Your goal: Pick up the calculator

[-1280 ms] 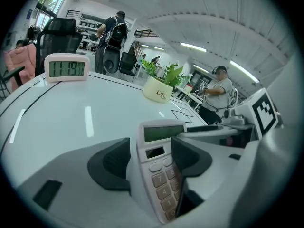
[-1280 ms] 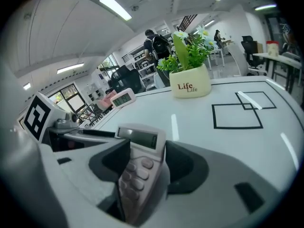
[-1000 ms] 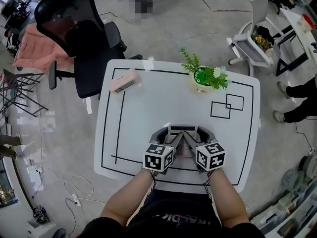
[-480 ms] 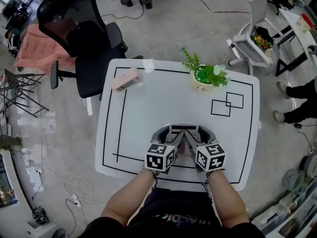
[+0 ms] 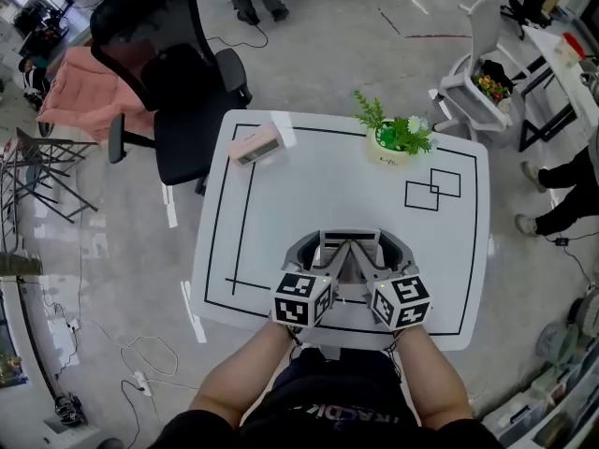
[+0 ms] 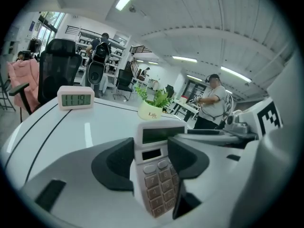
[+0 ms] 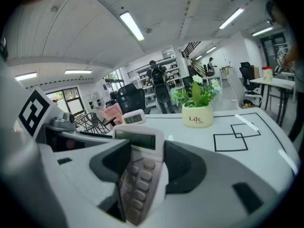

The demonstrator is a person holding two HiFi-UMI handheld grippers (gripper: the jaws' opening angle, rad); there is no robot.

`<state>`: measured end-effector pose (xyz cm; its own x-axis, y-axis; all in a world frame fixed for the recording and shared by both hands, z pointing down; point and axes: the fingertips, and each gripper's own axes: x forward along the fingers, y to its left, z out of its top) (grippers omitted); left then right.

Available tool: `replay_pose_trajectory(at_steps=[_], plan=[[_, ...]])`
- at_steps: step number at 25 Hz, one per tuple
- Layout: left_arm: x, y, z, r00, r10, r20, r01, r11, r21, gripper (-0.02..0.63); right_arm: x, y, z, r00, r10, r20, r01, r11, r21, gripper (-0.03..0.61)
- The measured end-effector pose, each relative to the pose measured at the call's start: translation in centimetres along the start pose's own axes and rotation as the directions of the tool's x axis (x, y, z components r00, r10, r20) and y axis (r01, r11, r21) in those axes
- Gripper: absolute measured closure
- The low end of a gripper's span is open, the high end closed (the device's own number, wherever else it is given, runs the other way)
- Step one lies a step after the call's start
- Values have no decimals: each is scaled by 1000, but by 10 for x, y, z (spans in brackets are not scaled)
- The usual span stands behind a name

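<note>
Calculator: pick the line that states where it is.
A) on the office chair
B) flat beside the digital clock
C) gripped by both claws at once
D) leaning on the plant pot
C: the calculator is clamped in the left claw and in the right claw alike.

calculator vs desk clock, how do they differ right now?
The calculator is gripped by the left gripper and right gripper, tilted; the clock stands upright on the table, untouched. The calculator has rows of keys below its display; the clock shows only a display. Both have pale cases and grey LCD screens.
</note>
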<state>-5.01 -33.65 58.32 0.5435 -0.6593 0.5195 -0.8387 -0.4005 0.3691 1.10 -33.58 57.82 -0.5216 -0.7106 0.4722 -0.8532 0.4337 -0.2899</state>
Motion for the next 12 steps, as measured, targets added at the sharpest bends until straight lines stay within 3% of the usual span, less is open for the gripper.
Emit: replay_pose_trajectory(at_steps=[12], plan=[[-120, -30, 7, 992, -59, 111, 47, 992, 115, 391, -81, 97, 15, 987, -47, 153, 57, 996, -64, 360]])
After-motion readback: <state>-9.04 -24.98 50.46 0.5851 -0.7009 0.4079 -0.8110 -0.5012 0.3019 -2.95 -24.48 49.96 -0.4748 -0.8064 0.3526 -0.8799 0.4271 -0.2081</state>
